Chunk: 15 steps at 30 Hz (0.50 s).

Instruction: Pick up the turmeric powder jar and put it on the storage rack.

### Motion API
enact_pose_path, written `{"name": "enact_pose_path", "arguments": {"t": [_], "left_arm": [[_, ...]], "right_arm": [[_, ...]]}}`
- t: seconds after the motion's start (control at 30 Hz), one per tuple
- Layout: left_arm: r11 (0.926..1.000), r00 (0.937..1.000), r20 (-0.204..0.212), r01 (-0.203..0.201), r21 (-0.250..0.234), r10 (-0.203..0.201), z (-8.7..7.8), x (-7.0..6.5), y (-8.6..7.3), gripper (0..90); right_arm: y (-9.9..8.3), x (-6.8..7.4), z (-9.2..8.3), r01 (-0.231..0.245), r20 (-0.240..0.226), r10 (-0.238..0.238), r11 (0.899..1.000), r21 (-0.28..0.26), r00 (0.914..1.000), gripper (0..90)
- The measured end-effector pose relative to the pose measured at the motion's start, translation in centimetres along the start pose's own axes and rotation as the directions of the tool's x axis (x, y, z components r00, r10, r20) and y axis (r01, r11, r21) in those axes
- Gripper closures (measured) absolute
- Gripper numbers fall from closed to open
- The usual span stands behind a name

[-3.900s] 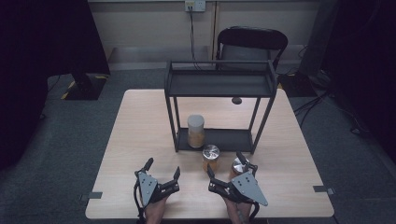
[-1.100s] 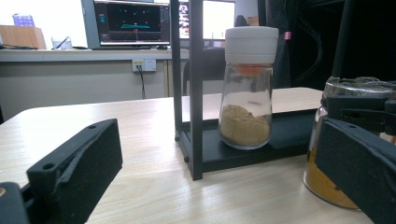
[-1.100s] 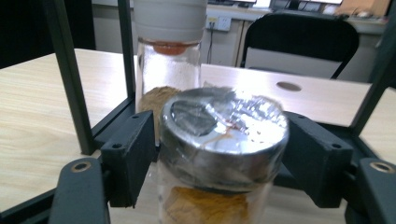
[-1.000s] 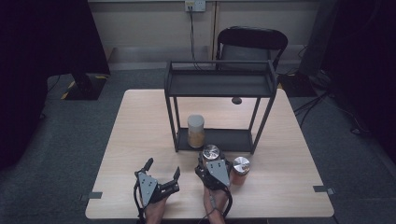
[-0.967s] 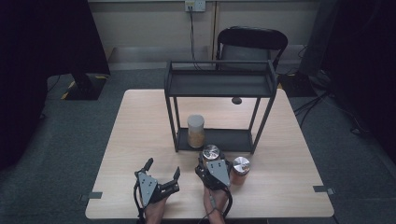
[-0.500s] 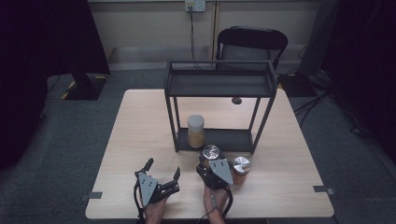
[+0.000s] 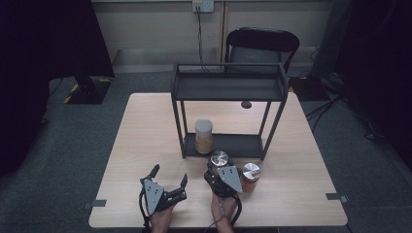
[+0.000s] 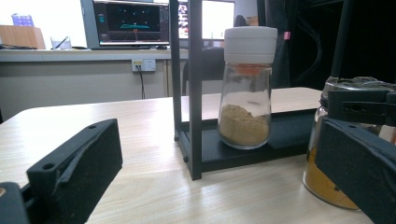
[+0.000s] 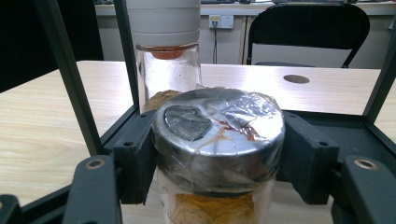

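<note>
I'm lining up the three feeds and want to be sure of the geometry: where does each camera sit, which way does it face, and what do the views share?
High view: above the person's side, looking forward and down on the table; both hands, left tongs and right tongs enter at the bottom.
Left gripper view: low on the table, facing the black rack; its own open jaws rise from the bottom.
Right gripper view: on the right tongs, jaws clamped on the steel-lidded jar.
Shared: the white-capped jar on the rack's lower shelf.

My right gripper (image 7: 219,163) has left its resting spot near the table edge and come forward to the silver-lidded jar (image 9: 218,125) in front of the rack. Its jaws have just been closing, and they now clamp that jar's lid.
</note>
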<state>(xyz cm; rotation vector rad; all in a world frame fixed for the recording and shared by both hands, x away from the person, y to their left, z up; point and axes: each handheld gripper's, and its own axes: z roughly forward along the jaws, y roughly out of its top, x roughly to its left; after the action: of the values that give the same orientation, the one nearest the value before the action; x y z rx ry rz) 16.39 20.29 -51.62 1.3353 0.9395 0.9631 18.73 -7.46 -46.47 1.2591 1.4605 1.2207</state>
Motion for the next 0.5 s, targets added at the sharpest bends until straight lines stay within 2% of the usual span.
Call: {"name": "enact_pose_path", "arguments": {"t": [0.5], "left_arm": [[1.0000, 1.0000, 0.000, 0.000, 0.000, 0.000, 0.00, 0.00, 0.00, 0.4]], "right_arm": [[0.24, 0.04, 0.06, 0.007, -0.008, -0.007, 1.000, 0.007, 0.9999, 34.7]]}}
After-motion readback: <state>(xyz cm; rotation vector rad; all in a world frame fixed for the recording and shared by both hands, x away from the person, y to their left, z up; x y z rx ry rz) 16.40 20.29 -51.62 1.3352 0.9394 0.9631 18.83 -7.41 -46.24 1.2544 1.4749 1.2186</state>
